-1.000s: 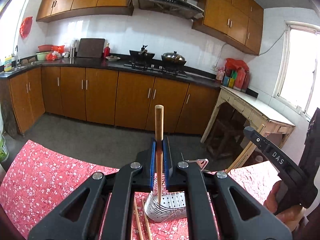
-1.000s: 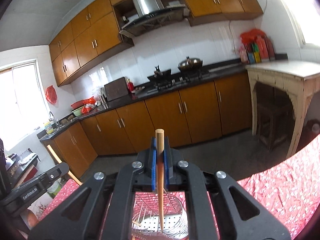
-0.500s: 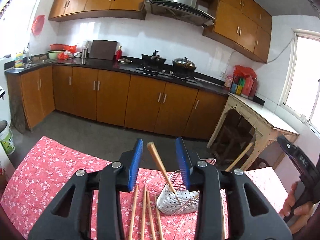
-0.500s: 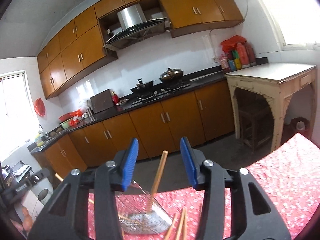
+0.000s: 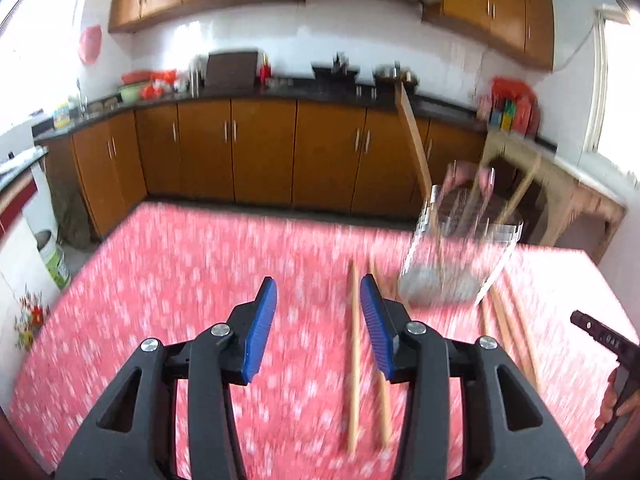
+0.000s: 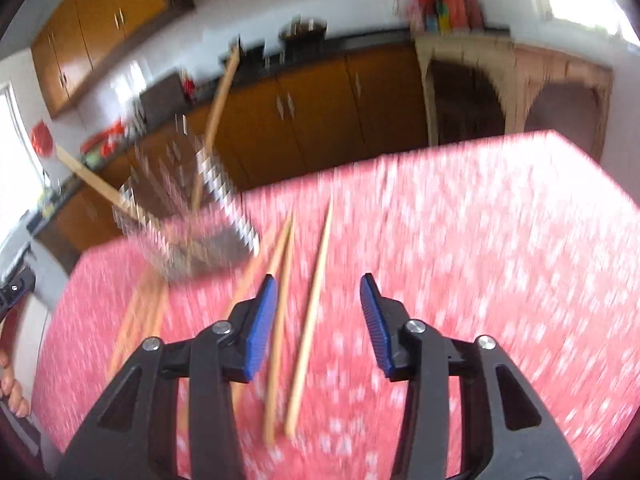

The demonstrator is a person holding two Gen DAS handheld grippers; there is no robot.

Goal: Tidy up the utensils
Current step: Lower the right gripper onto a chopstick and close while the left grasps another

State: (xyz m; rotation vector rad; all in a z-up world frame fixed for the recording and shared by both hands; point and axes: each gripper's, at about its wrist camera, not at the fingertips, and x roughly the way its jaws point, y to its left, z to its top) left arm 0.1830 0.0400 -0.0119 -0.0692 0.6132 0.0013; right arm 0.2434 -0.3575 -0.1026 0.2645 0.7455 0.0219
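While both frames blur, two chopsticks lean in the wire holder at two o'clock of the left gripper, jaws just widened, empty. Right gripper, jaws narrowing, straddles one loose chopstick among several; tablecloth lies bare toward three o'clock.

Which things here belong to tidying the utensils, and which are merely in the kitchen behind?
Belong to the job:
- metal holder
- chopsticks standing in it
- loose chopsticks on the tablecloth
- left gripper, right gripper, both open and empty

Just background:
- wooden cabinets
- pots on the stove
- side table
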